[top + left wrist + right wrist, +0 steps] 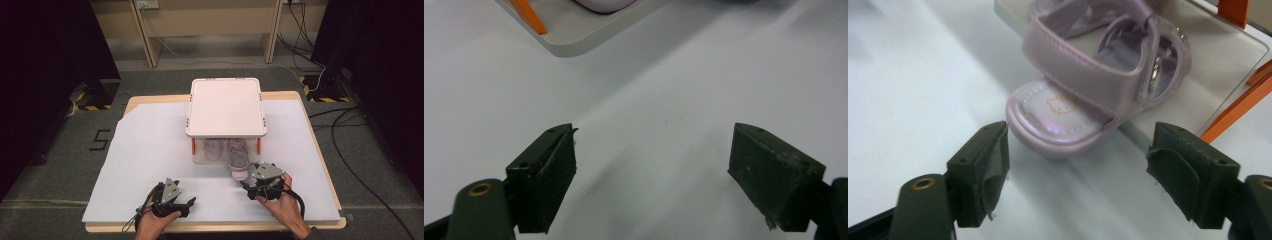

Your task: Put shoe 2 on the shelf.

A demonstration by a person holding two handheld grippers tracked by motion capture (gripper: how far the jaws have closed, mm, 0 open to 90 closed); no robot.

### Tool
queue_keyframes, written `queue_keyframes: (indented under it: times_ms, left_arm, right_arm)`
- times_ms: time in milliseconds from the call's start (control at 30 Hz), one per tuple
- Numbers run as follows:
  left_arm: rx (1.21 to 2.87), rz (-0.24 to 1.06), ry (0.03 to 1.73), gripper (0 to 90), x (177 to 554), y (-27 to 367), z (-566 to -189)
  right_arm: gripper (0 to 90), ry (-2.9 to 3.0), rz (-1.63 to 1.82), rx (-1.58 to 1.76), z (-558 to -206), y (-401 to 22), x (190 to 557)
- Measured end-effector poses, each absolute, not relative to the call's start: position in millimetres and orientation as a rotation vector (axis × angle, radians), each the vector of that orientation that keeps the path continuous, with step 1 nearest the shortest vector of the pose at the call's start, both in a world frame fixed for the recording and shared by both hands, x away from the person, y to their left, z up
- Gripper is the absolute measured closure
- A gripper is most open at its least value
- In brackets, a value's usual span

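A lilac child's sandal lies half out of the open front of a white lidded box, its heel end resting past the box's floor on the white table cover. My right gripper is open just short of that heel, one jaw at each side, and neither touches it. In the high view this sandal sits right in front of my right gripper. A second lilac sandal stays inside the box. My left gripper is open over bare cover, holding nothing.
The box has orange clips at its front corners, and one corner of its floor lies ahead of my left gripper. A white sheet covers the wooden table. Cables trail across the floor on the right.
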State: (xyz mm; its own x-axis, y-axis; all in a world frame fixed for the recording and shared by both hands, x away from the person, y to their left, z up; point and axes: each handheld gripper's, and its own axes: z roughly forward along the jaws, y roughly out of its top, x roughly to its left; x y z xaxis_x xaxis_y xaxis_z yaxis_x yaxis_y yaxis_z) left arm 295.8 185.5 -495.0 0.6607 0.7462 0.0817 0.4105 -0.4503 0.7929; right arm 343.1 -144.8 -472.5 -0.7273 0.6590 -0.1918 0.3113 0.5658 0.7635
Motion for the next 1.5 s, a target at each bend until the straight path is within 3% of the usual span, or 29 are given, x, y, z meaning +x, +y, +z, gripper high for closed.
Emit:
queue_keyframes:
  times_ms: [67, 133, 200, 333, 533, 600, 1200, 1300, 1500]
  left_arm:
    - [2.092, 0.548, 0.895, 18.7, 296, 185, -495]
    - [2.097, 0.545, 0.895, 18.7, 296, 186, -495]
    - [2.096, 0.547, 0.894, 18.7, 296, 185, -495]
    - [2.095, 0.542, 0.896, 18.6, 296, 185, -496]
    - [2.1, 0.544, 0.896, 18.6, 297, 186, -496]
    - [2.101, 0.545, 0.898, 18.6, 297, 185, -496]
    - [2.103, 0.543, 0.895, 18.6, 297, 185, -497]
    - [2.099, 0.544, 0.895, 18.6, 296, 185, -496]
    - [2.101, 0.544, 0.893, 18.6, 297, 185, -496]
  right_arm:
    - [31.1, 2.341, 0.995, 0.766, -476, -143, 344]
    - [28.9, 2.346, 0.993, 0.766, -480, -139, 347]
    - [34.1, 2.35, 1.021, 0.763, -480, -134, 347]
    - [34.7, 2.318, 0.972, 0.719, -477, -127, 353]
    - [43.5, 2.292, 0.937, 0.754, -481, -135, 376]
    - [50.4, 2.29, 0.957, 0.741, -482, -138, 384]
    - [51.9, 2.297, 0.99, 0.781, -482, -123, 416]
    - [44.0, 2.288, 0.988, 0.807, -481, -123, 415]
    - [37.6, 2.297, 1.042, 0.814, -477, -131, 408]
